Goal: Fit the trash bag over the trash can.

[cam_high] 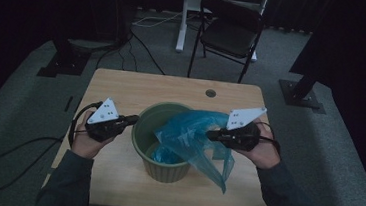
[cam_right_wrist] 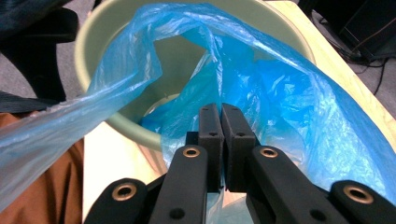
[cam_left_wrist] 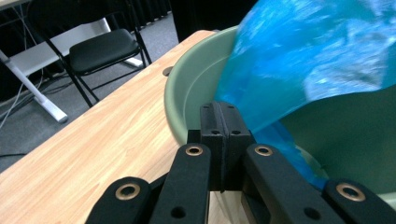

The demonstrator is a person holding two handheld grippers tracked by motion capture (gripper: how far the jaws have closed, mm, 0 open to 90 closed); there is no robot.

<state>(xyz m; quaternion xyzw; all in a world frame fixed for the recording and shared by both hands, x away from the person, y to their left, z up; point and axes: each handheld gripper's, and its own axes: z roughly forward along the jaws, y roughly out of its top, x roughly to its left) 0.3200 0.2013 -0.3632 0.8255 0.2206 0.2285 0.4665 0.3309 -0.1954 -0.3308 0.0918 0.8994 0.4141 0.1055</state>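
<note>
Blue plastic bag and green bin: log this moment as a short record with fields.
work in hand: lining the green bin with the blue plastic bag
bag: partly inside the bin, one side draped over the rim toward the person's right
right gripper: jaws shut on the bag's edge
left gripper: jaws shut, at the bin's left rim; no bag seen between them
table: light wood; bin stands near its front edge
behind table: black folding chair

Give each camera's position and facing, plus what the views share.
High view: above the table, looking forward-down; both hands, left gripper, right gripper.
Left gripper view: on the left gripper, jaws shut, facing the green bin.
Right gripper view: on the right gripper, facing the blue bag.
Shared: bin, bag.
</note>
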